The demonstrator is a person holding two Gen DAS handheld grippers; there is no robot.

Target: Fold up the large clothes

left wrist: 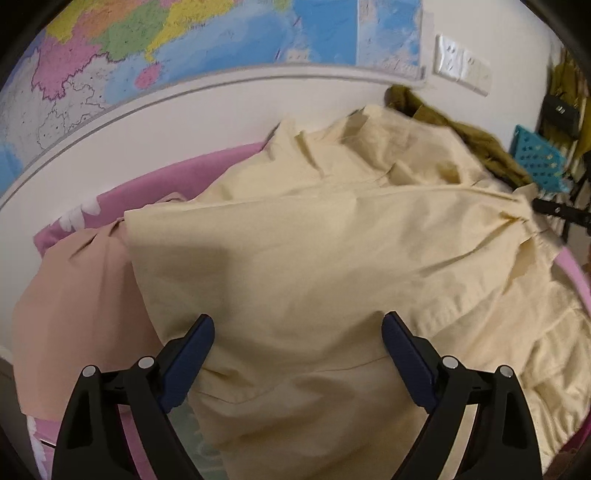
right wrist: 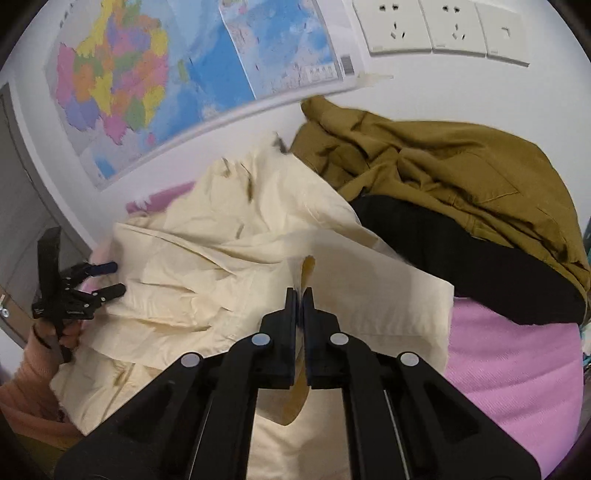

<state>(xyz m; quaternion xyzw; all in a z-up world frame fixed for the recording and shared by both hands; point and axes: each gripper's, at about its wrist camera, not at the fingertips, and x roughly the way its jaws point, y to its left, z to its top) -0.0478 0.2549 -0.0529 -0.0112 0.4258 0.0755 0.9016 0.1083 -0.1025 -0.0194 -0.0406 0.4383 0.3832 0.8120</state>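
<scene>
A large cream garment (left wrist: 314,240) lies spread and creased over a pink bed sheet (left wrist: 147,192). My left gripper (left wrist: 297,323) hovers just over its near part, open, with only flat cloth under the wide gap. In the right wrist view the same cream garment (right wrist: 207,251) fills the middle. My right gripper (right wrist: 300,291) is shut, and a raised fold of the cream cloth is pinched between its blue pads. The left gripper (right wrist: 114,277) shows at the garment's left edge, open, held by a hand (right wrist: 70,332) in a peach sleeve.
An olive jacket (right wrist: 443,166) is heaped on a black garment (right wrist: 461,266) at the right by the wall. A peach cloth (left wrist: 74,288) lies left of the cream one. Behind are a wall map (left wrist: 110,55), sockets (right wrist: 424,26) and a teal basket (left wrist: 535,158).
</scene>
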